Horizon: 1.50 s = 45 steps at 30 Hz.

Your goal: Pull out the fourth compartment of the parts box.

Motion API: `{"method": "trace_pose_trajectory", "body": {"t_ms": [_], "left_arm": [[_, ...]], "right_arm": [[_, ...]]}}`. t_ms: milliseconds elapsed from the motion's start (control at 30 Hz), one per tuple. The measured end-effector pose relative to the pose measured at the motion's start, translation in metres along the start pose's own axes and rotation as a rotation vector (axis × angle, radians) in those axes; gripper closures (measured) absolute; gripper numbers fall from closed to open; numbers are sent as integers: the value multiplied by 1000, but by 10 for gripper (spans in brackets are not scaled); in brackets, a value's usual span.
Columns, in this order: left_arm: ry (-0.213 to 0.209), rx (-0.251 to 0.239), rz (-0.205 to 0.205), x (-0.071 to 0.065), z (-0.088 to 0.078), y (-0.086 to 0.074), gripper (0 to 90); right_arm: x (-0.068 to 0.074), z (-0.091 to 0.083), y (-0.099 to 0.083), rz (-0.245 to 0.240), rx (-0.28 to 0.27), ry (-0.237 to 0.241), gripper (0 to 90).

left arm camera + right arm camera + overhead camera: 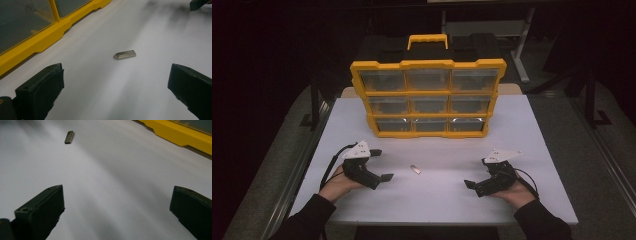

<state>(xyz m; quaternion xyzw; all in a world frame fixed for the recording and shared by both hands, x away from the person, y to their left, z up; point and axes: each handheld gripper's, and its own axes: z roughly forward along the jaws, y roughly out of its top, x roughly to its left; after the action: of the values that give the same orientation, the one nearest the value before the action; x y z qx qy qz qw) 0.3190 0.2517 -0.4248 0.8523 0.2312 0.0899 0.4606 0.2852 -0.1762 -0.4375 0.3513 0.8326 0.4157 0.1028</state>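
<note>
The white desk (432, 195) carried a yellow drawer organizer (428, 98) standing at its far side. The left tool (381, 165) and right tool (477, 180) rested low, both spread open and empty. Between them lay a small metal bar (125, 54), nearer the left tool; straddling its narrow sides squarely would likely grip it best.

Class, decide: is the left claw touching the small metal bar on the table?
Apart. The left gripper view shows the left claw open, with bare white table between its jaws and the metal bar lying farther ahead.
</note>
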Motion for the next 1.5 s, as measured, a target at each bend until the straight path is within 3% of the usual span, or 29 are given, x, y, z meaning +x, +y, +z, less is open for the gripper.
{"method": "trace_pose_trajectory", "body": {"t_ms": [1500], "left_arm": [[-10,-25,-4,1,16,10,3]], "right_arm": [[1,2,0,-8,9,11,0]]}}
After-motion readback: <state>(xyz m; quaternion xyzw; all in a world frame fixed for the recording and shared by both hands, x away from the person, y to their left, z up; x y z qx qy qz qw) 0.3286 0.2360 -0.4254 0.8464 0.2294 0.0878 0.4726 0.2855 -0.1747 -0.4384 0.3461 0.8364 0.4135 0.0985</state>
